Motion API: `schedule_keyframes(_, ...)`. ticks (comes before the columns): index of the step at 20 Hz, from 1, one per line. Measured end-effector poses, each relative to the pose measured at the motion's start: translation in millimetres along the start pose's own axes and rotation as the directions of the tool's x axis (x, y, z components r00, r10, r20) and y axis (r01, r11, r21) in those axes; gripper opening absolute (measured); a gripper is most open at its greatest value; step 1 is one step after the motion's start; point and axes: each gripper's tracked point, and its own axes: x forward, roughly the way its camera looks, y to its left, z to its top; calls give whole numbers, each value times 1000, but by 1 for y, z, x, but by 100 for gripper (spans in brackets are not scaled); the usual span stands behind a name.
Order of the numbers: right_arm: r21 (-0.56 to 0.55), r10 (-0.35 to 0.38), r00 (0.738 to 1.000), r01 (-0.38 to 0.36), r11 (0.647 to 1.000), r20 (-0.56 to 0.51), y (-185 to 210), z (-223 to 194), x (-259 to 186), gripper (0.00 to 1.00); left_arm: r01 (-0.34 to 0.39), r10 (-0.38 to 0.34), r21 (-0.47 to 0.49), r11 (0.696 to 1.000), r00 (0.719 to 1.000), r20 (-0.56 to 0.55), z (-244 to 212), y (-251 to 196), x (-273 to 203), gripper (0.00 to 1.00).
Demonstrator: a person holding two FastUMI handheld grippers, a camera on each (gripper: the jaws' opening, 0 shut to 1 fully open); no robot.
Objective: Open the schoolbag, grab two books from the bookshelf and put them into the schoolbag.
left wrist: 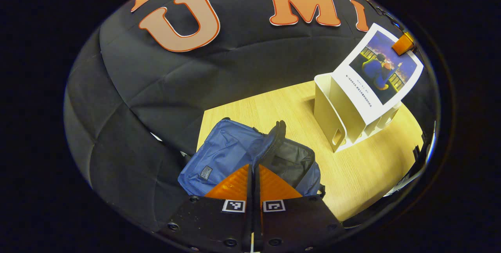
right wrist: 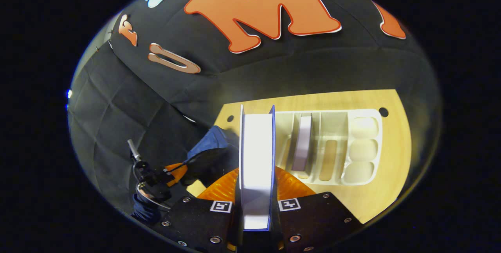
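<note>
A blue schoolbag (left wrist: 225, 151) lies on the wooden table (left wrist: 364, 167), unzipped, with its dark lining (left wrist: 295, 159) showing. My left gripper (left wrist: 254, 170) is shut on the bag's zipper flap (left wrist: 276, 133) and holds it lifted. My right gripper (right wrist: 256, 173) is shut on a book (right wrist: 256, 147), seen edge-on with white pages, above the white bookshelf (right wrist: 362, 147). In the left gripper view that same book (left wrist: 377, 75) hangs in the air over the bookshelf (left wrist: 327, 114), cover facing me. A second book (right wrist: 303, 143) stands in a slot of the shelf.
The table's far edge meets the black cloth wall (left wrist: 235, 69). In the right gripper view the left gripper (right wrist: 172, 174) and the blue bag (right wrist: 209, 139) are at the lower left, left of the held book. Bare tabletop (right wrist: 395, 159) lies right of the shelf.
</note>
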Motion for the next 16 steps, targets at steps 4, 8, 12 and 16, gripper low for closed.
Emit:
schedule_keyframes(4, 59, 131, 991, -132, 989, 15, 26, -33, 12, 28, -32, 32, 5, 999, 999, -26, 0, 5, 5, 2)
schedule_keyframes(8, 135, 127, 991, -130, 982, 33, 41, -70, 31, 28, -2, 4, 30, 1000, 999, -41, 4, -3, 9, 2)
schedule_keyframes(12, 229, 111, 991, -124, 965, 69, 61, -99, 64, 27, 58, -55, 71, 996, 997, -53, 10, -6, 16, 2)
schedule_keyframes(16, 331, 122, 988, -146, 932, 92, 89, -132, 106, 27, 116, -111, 84, 990, 992, -53, 7, 1, 16, 2)
